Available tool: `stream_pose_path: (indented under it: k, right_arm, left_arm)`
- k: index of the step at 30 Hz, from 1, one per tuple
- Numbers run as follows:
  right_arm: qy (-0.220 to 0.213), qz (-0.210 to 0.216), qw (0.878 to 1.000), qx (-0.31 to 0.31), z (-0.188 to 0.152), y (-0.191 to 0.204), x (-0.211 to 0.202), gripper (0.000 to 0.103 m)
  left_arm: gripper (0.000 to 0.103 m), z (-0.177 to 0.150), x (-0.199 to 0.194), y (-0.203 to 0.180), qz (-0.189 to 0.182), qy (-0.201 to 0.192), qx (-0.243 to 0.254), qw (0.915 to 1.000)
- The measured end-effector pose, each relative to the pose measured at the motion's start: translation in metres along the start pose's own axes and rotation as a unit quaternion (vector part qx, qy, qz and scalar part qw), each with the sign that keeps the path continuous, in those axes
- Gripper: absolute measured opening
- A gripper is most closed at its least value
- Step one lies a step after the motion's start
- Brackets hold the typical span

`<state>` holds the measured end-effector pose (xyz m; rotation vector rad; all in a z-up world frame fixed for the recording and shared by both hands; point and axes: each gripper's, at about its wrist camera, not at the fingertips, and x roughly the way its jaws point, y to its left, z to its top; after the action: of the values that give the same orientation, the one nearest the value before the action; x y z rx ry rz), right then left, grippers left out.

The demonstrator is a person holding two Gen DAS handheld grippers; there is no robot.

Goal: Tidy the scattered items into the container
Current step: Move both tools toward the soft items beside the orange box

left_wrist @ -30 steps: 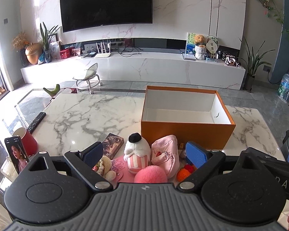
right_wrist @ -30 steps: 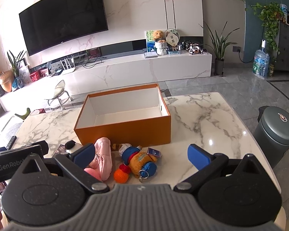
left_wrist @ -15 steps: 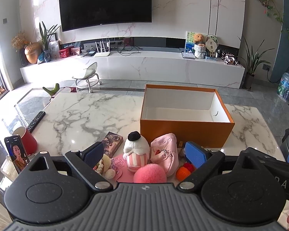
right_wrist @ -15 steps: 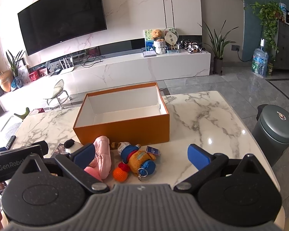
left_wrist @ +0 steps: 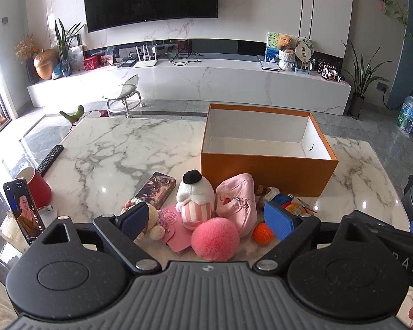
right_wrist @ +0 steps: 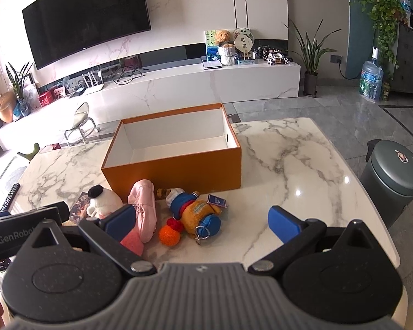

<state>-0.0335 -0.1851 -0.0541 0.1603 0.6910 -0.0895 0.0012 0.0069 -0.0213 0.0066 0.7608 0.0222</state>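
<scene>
An open orange box point(left_wrist: 267, 173) with a white inside stands on the marble table point(left_wrist: 118, 148); it also shows in the right wrist view point(right_wrist: 176, 173). In front of it lie a white and pink plush point(left_wrist: 195, 198), a pink pouch point(left_wrist: 238, 200), a pink pompom point(left_wrist: 216, 238), an orange ball point(left_wrist: 263, 232), a pink card holder point(left_wrist: 176, 229) and a patterned card box point(left_wrist: 157, 188). A blue and orange doll point(right_wrist: 195, 209) lies by the ball point(right_wrist: 168, 235). My left gripper point(left_wrist: 206, 221) is open above the toys. My right gripper point(right_wrist: 203, 220) is open above the doll.
A phone point(left_wrist: 23, 210) leans against a red cup point(left_wrist: 35, 184) at the table's left edge, beside a remote point(left_wrist: 50, 158). A grey bin point(right_wrist: 393, 176) stands off the table's right side. A TV unit and stool stand beyond the table.
Both grippers have edged slightly forward toward the toys and box. Nothing on the table has moved.
</scene>
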Motion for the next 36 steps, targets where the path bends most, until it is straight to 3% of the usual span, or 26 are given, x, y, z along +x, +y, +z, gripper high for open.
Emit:
stream_pose_path:
  k: [36]
  right_arm:
    - [0.043,-0.002,0.999,-0.008,-0.001,0.003,0.022,0.103]
  left_arm:
    - [0.103,-0.011,0.026,0.003,0.011,0.039,0.003,0.9992]
